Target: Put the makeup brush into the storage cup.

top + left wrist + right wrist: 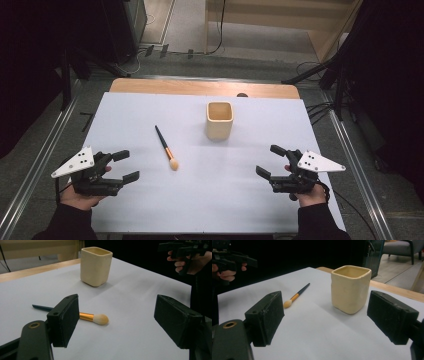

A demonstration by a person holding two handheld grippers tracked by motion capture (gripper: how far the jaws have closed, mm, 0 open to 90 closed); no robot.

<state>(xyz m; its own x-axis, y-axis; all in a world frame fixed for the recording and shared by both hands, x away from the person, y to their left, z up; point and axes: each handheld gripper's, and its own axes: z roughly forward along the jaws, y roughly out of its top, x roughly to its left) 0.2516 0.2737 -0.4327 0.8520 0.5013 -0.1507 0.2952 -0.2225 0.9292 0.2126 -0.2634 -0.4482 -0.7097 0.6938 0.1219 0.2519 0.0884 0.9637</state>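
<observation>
A slim makeup brush [166,147] with dark handle, orange ferrule and pale bristle tip lies flat mid-sheet on the white-covered table [215,200], left of a cream square-sided ceramic cup [219,120] standing upright. The left gripper [126,165] and right gripper [270,160] hover near the front corners, jaws spread wide, empty. From the left gripper view the brush handle passes behind one jaw.

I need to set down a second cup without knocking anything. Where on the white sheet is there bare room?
The widest bare patch lies between the left gripper and right gripper, nearer than the brush. The sheet is also bare at its far left corner, beyond the brush. The tightest gap lies between the brush and the cream cup.
</observation>
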